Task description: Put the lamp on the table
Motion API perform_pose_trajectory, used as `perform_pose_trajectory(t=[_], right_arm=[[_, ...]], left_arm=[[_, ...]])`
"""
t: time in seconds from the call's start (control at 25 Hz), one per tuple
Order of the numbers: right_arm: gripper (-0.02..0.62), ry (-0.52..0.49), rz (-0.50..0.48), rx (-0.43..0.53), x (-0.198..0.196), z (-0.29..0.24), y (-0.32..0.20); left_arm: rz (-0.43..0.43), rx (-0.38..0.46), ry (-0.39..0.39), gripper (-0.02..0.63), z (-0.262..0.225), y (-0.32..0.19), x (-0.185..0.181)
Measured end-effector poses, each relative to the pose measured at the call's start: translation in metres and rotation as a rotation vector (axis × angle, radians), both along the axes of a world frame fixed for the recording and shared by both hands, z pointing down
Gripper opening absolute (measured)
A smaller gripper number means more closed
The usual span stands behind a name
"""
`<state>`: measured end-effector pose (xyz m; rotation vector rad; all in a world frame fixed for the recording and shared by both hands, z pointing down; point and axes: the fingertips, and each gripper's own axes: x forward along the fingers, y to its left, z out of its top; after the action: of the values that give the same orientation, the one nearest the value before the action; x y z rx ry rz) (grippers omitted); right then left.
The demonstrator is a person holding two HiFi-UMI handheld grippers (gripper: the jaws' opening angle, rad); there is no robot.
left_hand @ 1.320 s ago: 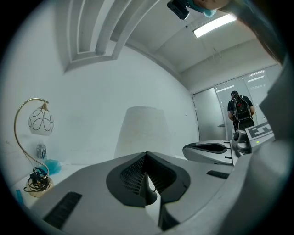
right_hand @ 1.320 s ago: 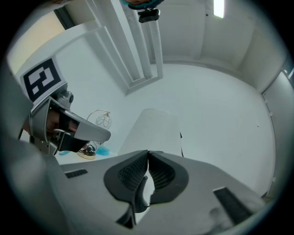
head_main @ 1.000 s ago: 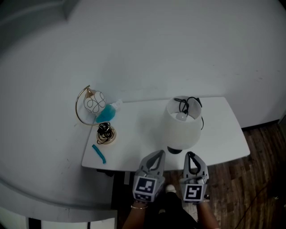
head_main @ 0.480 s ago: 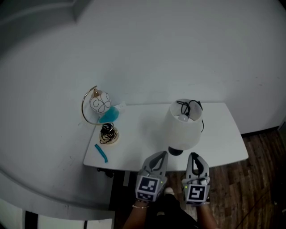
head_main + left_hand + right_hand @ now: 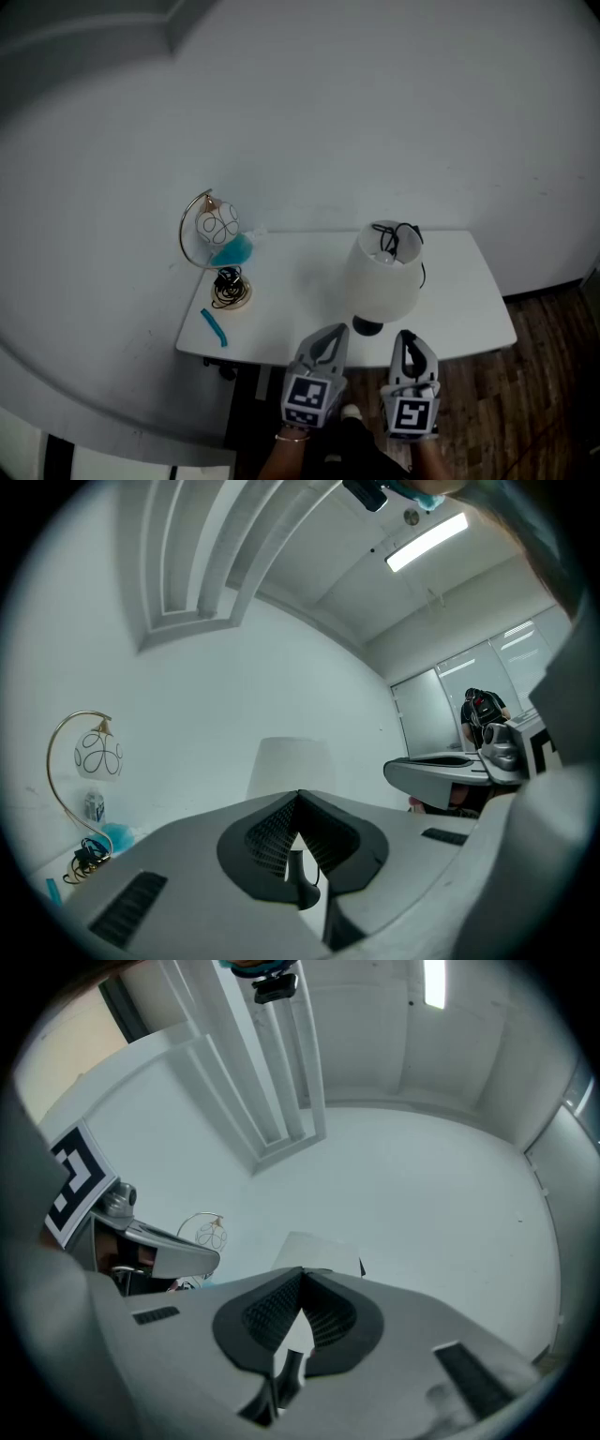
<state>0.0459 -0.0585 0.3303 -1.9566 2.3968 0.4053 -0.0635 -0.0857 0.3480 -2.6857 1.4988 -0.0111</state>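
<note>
Looks down on a white table [image 5: 300, 291] set against a plain white wall [image 5: 375, 112]. Shows dark wood floor [image 5: 553, 375] at right. Finds a bright strip light [image 5: 427, 542] on the ceiling, raised panel moulding [image 5: 187, 574] nearby, glazed panels [image 5: 511, 653] farther right.

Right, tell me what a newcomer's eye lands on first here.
First comes the white-shaded lamp, which stands right of centre on the white table with a black cord draped over its top. Next is the gold hoop lamp at the table's left end. The left tool and right tool are both shut, at the near edge.
</note>
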Motion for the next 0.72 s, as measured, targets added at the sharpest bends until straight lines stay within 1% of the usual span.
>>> perform_pose_trajectory(t=[0.32,0.44,0.72], right_arm=[[-0.005,0.041,-0.033,-0.018,-0.009,-0.001,0.011],[-0.005,0.029,-0.040,-0.014,-0.010,-0.004,0.013],[-0.006,0.055,-0.030,-0.008,-0.003,-0.009,0.018]], left_arm=[[-0.037,-0.002,0.020,0.006,-0.002,0.003,-0.010],[-0.046,0.006,0.040,0.006,-0.006,0.001,-0.012],[-0.033,0.017,0.047,0.006,-0.014,0.001,-0.004]])
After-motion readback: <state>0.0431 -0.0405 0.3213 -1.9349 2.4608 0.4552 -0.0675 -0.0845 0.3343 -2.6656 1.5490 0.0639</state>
